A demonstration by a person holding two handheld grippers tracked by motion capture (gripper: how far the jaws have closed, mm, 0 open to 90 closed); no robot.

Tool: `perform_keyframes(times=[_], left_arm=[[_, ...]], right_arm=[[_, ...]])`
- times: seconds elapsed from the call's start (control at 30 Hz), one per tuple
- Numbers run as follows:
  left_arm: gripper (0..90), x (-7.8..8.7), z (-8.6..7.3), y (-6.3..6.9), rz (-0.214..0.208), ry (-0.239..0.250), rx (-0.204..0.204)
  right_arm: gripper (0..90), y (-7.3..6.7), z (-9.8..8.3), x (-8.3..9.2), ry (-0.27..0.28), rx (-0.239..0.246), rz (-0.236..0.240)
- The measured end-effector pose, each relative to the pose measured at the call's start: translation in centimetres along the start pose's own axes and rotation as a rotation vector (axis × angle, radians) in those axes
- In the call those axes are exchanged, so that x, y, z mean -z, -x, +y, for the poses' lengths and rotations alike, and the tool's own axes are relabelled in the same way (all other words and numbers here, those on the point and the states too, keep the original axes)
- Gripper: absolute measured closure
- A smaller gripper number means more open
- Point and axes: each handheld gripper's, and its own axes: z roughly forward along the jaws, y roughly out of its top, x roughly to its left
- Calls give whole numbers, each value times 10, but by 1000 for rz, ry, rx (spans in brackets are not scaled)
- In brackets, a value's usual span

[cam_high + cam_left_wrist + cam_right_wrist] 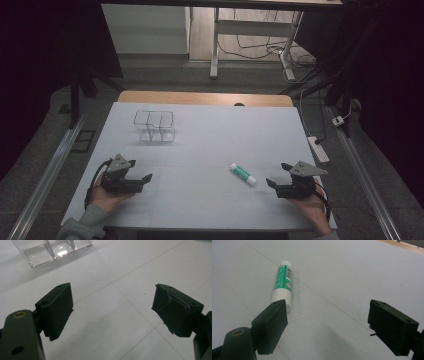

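Two grippers are held low over a white table (200, 150), near the front edge, one in each hand. The left gripper (140, 171) is seen at the near left, gripped by the left hand (107, 195), with a grey-green sleeve (82, 225) showing at the bottom edge. Its jaws are spread wide apart and nothing is held between them; in the left gripper view (112, 307) only bare table surface is seen in the gap. The right gripper (278, 175) is seen at the near right, gripped by the right hand (312, 210). Its jaws are also spread wide apart with nothing clamped, as confirmed in the right gripper view (328, 320).

A glue stick (243, 173) is found lying flat on the table, just left of the right gripper and not touched by it. It is white with a green label and is angled, one end nearer the right gripper, the other pointing far-left. In the right gripper view the glue stick (283, 281) is seen beyond one jaw, outside the gap, its near end partly hidden by that jaw.

Further back, toward the far left of the table, a clear plastic box (154, 125) with inner dividers is set upright, well apart from both grippers. In the left gripper view the box (53, 251) is seen at the top left. A wooden strip (205, 98) is seen at the far table edge.
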Motion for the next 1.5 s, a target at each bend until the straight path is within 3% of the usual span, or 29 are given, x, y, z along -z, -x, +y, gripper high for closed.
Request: perform_keyframes(times=[0.33,0.47,1.03,1.23,1.5], left_arm=[[173,-2,-1,0,22,-14,-27],[176,-3,-1,-1,26,-17,-23],[186,-4,-2,-3,30,-22,-37],[188,-6,3,0,47,-24,-88],[197,-9,11,-6,43,-16,-85]], right_arm=[[161,-1,-1,2,1,2,-19],[165,-3,-1,-1,-26,20,-33],[177,-3,-3,-2,-23,5,-20],[182,-2,-3,-2,-15,-8,-12],[184,-2,-3,-2,-20,-15,-17]])
